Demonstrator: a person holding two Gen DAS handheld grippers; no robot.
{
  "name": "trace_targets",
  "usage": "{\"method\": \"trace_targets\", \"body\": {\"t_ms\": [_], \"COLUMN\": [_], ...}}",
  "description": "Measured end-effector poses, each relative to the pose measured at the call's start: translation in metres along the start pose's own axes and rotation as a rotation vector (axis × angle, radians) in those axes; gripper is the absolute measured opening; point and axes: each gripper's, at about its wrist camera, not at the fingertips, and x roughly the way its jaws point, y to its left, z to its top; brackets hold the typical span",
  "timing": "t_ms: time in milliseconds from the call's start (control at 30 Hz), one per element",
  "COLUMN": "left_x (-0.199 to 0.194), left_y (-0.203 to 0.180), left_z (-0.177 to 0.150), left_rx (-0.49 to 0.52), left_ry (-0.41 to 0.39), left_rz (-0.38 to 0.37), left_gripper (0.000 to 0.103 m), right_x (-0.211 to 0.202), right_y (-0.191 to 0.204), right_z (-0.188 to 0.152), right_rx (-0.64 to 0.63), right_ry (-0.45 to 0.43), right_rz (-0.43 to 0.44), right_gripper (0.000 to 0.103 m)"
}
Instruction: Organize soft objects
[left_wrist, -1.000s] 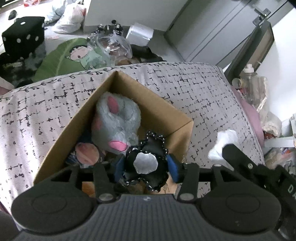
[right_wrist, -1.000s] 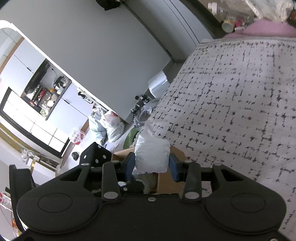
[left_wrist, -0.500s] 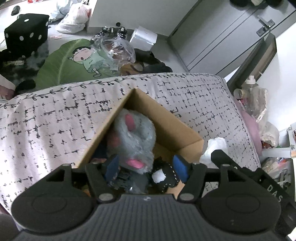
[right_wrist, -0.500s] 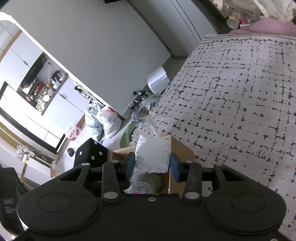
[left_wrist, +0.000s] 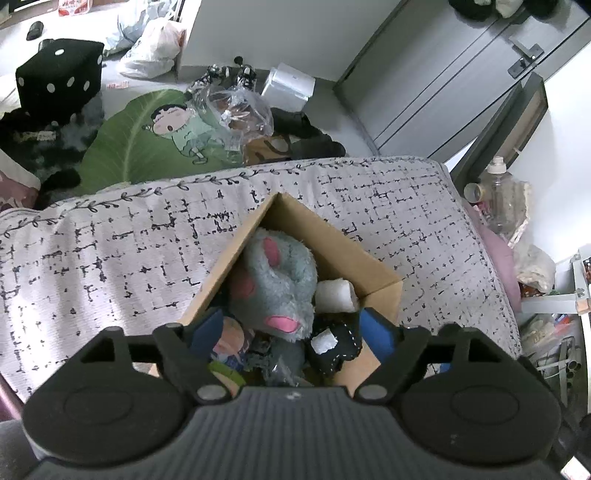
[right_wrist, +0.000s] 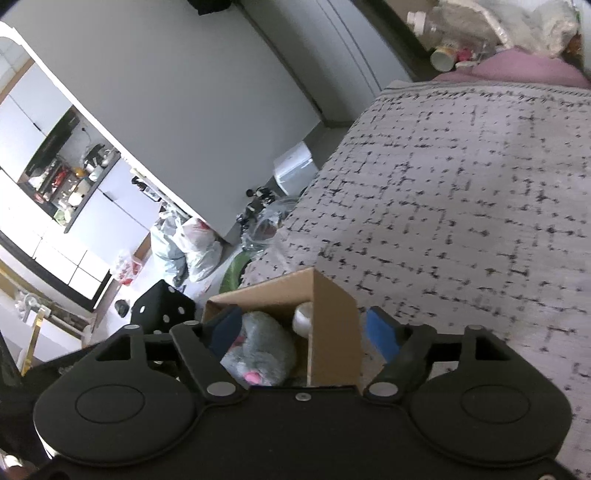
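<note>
**Both claws wide over a filled box**

The box (left_wrist: 384, 284) was seen on the bed (left_wrist: 110, 251), holding the grey plush (left_wrist: 277, 280), a white pad (left_wrist: 334, 295) and a black toy (left_wrist: 334, 349). The left claw (left_wrist: 295, 332) was held directly above the box, its fingers spread wide and gripping nothing; the black toy lay just under it toward 4 o'clock, the plush at 12, its long axis running 12 to 6. The right claw (right_wrist: 303, 334) was likewise spread wide and empty, with the box corner (right_wrist: 332, 332) standing between its fingers and the white pad (right_wrist: 303, 319) just beyond at 12 o'clock. No loose soft thing was visible on the bed in either view, so neither claw could be judged nearer to a next pick. The packing was judged nearly done.
</note>
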Motion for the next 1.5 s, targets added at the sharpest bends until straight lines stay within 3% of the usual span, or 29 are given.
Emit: {"method": "trace_targets", "body": {"t_ms": [133,533,867,1500], "left_x": [-0.012,-0.055,-0.092,-0.161], "left_y": [-0.005,-0.027,-0.035,-0.052], "left_z": [-0.004,-0.033,-0.056,-0.098], "left_rx": [0.022,0.164,0.234,0.341], "left_ry": [-0.005,-0.023,-0.06,-0.167], "left_rz": [0.002,0.026,0.03,0.022], "left_gripper": [0.088,0.095,0.102,0.103], "right_x": [-0.018,-0.067,-0.119,-0.201], "right_y": [-0.001,-0.009,-0.016,-0.017], "right_z": [0.0,-0.018,-0.027,-0.043], "right_rx": [-0.023,-0.046,-0.024,-0.044], "right_ry": [-0.02,-0.031,-0.069,-0.117], "right_rz": [-0.031,-0.091,-0.145,-0.195], "right_gripper": [0.089,0.103,0.103,0.103]}}
